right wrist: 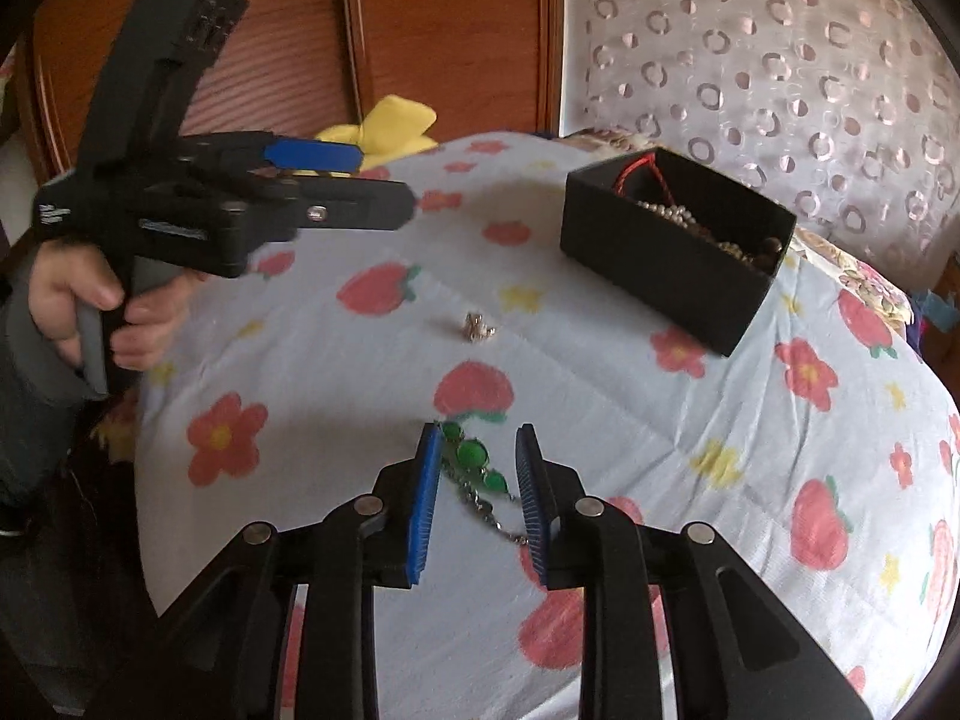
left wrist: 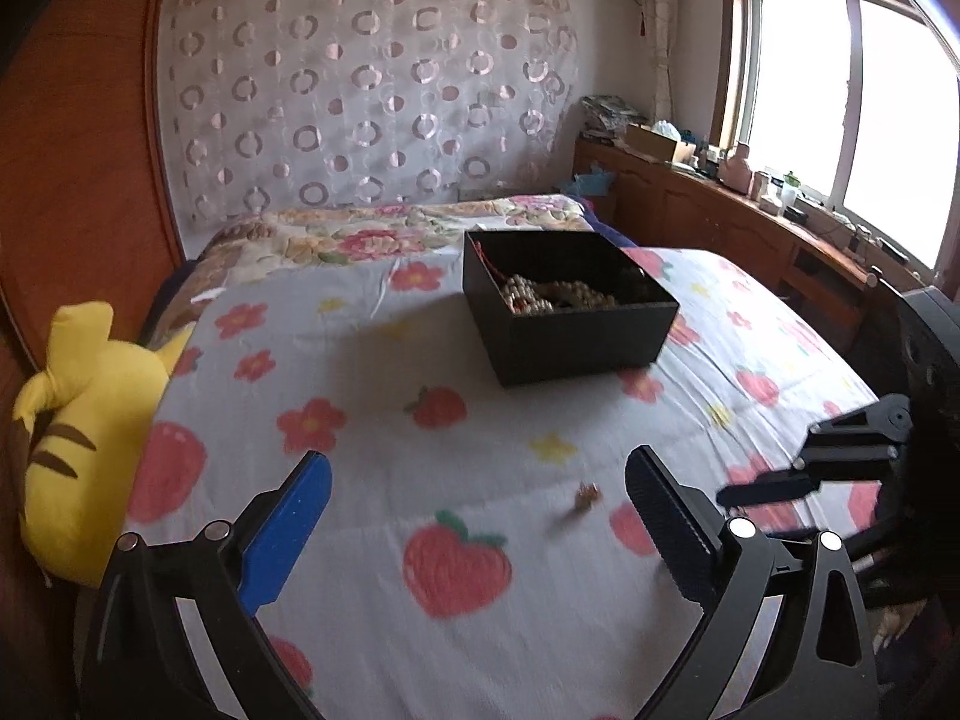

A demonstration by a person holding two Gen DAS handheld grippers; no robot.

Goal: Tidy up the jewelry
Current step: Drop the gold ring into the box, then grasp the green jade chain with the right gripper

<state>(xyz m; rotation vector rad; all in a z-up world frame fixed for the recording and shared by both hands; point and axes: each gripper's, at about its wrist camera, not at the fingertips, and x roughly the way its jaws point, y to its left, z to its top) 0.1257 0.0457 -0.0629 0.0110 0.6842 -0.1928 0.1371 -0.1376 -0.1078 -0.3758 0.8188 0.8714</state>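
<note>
A black open box (left wrist: pixel 570 312) with bead strings inside sits on the flowered sheet; it also shows in the right wrist view (right wrist: pixel 672 246). A small metal trinket (left wrist: pixel 587 495) lies on the sheet ahead of my open, empty left gripper (left wrist: pixel 480 474), nearer its right finger; it also shows in the right wrist view (right wrist: pixel 478 326). A green-stone necklace with a metal chain (right wrist: pixel 474 462) lies on the sheet between the fingers of my right gripper (right wrist: pixel 479 441), which is open around it. The left gripper (right wrist: pixel 384 180) is seen from the side at upper left.
A yellow plush tiger (left wrist: pixel 84 432) lies at the bed's left edge against the wooden headboard (left wrist: pixel 72 180). A patterned curtain (left wrist: pixel 372 90) hangs behind. A wooden sideboard with clutter (left wrist: pixel 750 216) runs under the window on the right.
</note>
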